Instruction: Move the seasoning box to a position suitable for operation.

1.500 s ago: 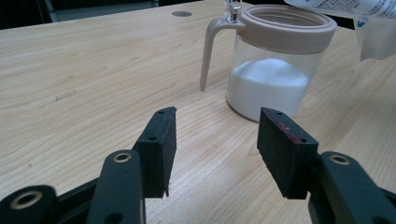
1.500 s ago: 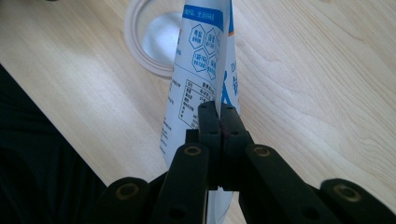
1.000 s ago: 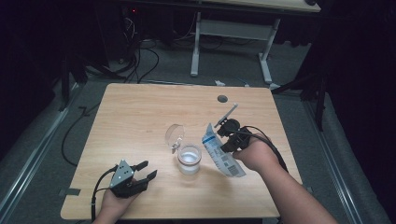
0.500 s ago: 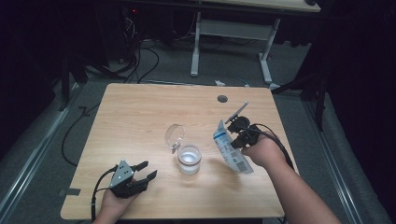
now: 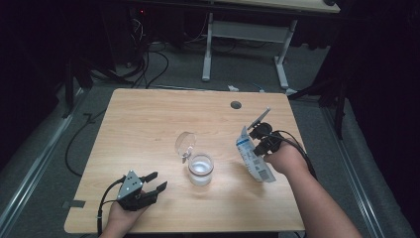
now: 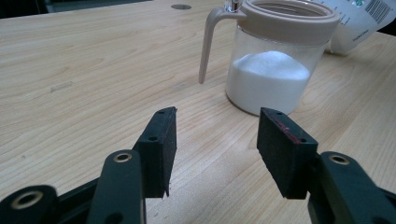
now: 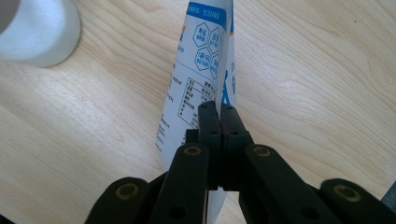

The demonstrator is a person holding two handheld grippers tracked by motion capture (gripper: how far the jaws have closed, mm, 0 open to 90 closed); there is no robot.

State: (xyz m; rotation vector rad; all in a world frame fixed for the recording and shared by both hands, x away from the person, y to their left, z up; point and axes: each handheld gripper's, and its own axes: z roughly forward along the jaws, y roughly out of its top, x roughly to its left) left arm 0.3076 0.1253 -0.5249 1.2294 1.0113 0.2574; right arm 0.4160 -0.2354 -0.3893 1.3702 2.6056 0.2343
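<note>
High view: the right hand-held gripper [image 5: 261, 138] is over the right part of the table [image 5: 148, 129], its jaws pinched flat on a white-and-blue bag [image 5: 253, 157]. The bag hangs tilted from the jaws, top end up and away from the person, lower end slanting down toward the person beside the right hand [image 5: 282, 159]. A jar [image 5: 200, 168] with white powder in it stands well to the left of that gripper, apart from the bag. Its clear lid [image 5: 185, 144] is flipped up on the far side.

Right gripper view: the two jaws are closed tight together on the bag's [image 7: 201, 70] thin edge, so the printed face runs up and away from them. The jar's pale side [image 7: 37, 30] shows at the upper left, off to the side of the bag, not touching it.

The left hand-held gripper [image 5: 151, 182] rests low at the near left of the table, with the left hand [image 5: 124, 215] behind it. Left gripper view: its jaws stand well apart with nothing between them. The jar [image 6: 273, 70] stands ahead and a little right of them, its handle [image 6: 208, 44] on the side toward the jaws' left. A corner of the bag [image 6: 359, 23] shows beyond the jar.
</note>
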